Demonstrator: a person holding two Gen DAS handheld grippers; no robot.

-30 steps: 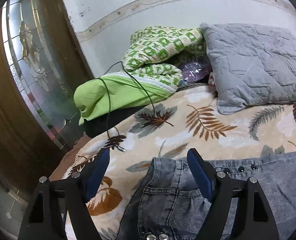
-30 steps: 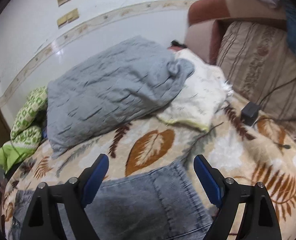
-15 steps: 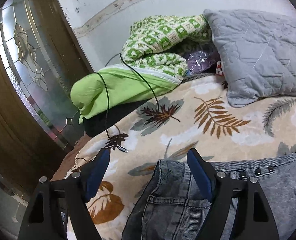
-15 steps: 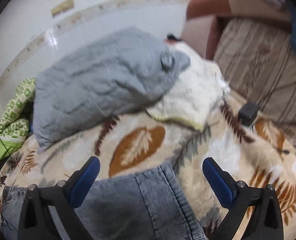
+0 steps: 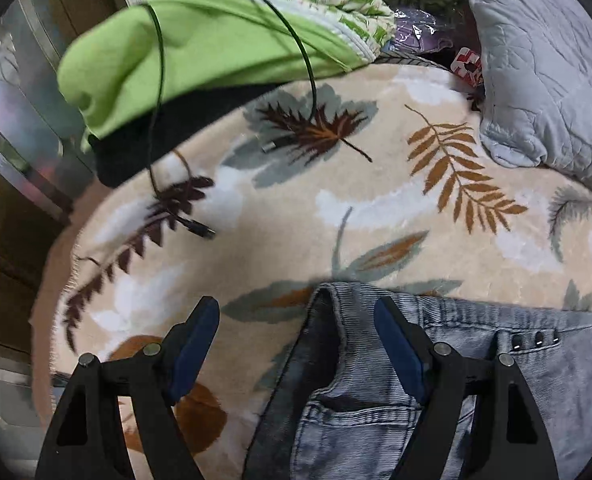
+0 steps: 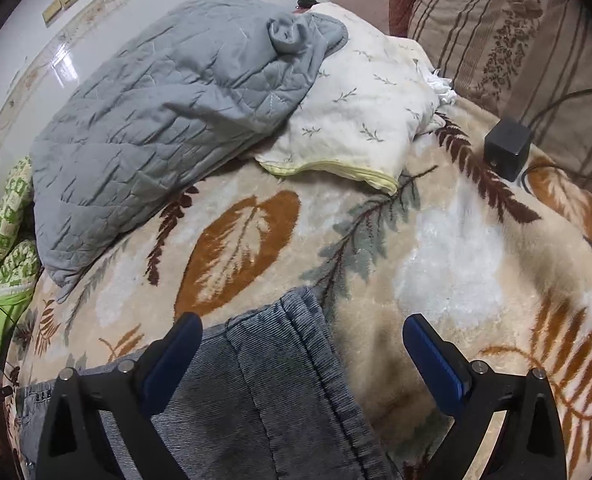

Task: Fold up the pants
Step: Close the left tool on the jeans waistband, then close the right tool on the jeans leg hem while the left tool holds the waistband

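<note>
Nearest the left wrist camera, the left gripper (image 5: 297, 334) has its two blue-padded fingers spread apart, gripping nothing. Between and beneath them lies the waistband corner of a pair of grey denim jeans (image 5: 376, 408), spread flat on a cream blanket with a leaf print (image 5: 296, 208). A front pocket and a row of small metal studs show on the denim.

In the right wrist view, the right gripper (image 6: 302, 344) also has its fingers wide apart and empty. The hem end of the jeans (image 6: 263, 380) lies under its left finger, and bare blanket (image 6: 436, 260) lies under the right one.

Farther out in the left view, a black cable (image 5: 157, 92) trails across the blanket, its plug resting on the fabric. Beyond it sits a lime green bundle of bedding (image 5: 183, 48).

Farther out in the right view, a grey quilted pillow (image 6: 167, 120) overlaps a cream pillow with a sprig pattern (image 6: 364, 108). A small black cube-shaped charger (image 6: 508, 148) sits on the blanket near a striped cushion (image 6: 516, 40).
</note>
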